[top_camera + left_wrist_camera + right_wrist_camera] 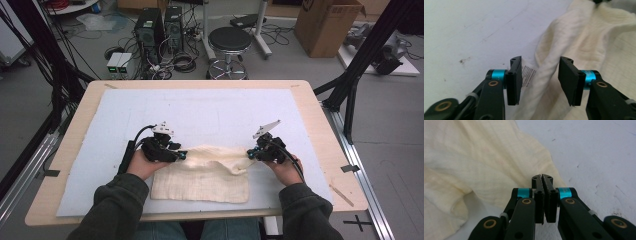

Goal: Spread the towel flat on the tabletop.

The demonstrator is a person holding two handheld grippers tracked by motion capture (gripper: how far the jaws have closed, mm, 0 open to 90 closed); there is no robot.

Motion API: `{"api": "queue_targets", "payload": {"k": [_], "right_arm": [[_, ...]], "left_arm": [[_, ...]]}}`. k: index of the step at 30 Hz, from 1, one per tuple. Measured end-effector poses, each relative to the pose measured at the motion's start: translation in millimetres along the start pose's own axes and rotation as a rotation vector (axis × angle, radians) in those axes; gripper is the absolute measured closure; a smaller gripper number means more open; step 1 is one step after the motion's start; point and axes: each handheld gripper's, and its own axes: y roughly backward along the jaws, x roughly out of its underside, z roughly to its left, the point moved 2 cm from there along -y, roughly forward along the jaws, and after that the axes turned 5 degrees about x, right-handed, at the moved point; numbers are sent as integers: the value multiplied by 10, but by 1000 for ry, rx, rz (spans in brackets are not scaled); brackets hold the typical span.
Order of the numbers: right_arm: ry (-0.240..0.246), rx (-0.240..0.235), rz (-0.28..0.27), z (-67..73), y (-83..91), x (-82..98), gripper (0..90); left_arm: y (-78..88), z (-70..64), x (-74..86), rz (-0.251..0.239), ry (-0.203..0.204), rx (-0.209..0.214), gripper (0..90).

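Occupying most of the high view is the wooden worktop [320, 125], carrying a pale blue-white mat [200, 112] that is covering nearly all of its top.

Lying on the near middle of that mat is a cream woven cloth [202, 180]: its lower part is resting flat and roughly rectangular, its upper edge is bunching into a ridge that is running between the two tools. In the left gripper view a small white care label [528, 75] is showing at the cloth's edge, printed with fine lines too small to read.

Left tool [181, 156], held in the person's left hand [142, 165], is sitting at the cloth's upper left end. Its jaws are standing apart, released; a fold of cloth is lying between them, and the pads are not pressing on it.

Right tool [250, 153], held in the right hand [284, 169], is sitting at the cloth's upper right end. Its jaws are clenched together; the right gripper view is showing the cloth's corner running up to the jaws, with a thin edge apparently pinched between the pads.

Standing beyond the worktop on the floor are a cardboard box [325, 25], two computer towers [159, 30] and a black round stool [229, 42].
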Motion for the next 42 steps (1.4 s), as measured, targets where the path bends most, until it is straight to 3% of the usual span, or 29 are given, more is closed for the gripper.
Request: {"api": "queue_targets", "payload": {"k": [2,4,6,7,8,12,14,15,19,22,28,31,37,42], "right_arm": [[12,6,-5,-29,4,9,888],[4,5,-3,-37,8,11,889],[2,6,-6,-52,-1,5,888],[-3,5,-5,-62,-7,-1,889],[-4,4,-7,-74,-15,-12,889],[-14,25,-22,-110,0,-108,889],[-26,36,-62,-126,67,-191,889],[-30,42,-92,-132,107,-233,889],[-12,35,-111,-84,176,-315,889],[14,24,-62,11,163,-259,888],[37,-6,6,105,49,-82,888],[32,-15,16,130,24,-18,888],[30,-18,9,149,13,9,888],[29,-14,7,145,44,67,888]], "left_arm": [[-14,68,9,3,28,-8,519],[-35,113,23,16,49,18,546],[-67,106,38,28,27,52,733],[-68,100,33,33,18,41,822],[-55,104,19,27,8,12,857],[134,139,-75,-90,20,-100,867],[257,114,-121,-135,3,-153,866],[298,82,-138,-141,-9,-160,866],[349,-138,-68,-80,-82,-95,864],[310,-329,87,-19,-128,-25,864],[167,-589,410,68,-159,89,861],[133,-618,500,96,-157,107,829],[178,-603,499,53,-132,184,679],[267,-551,424,17,-111,189,639]]}}
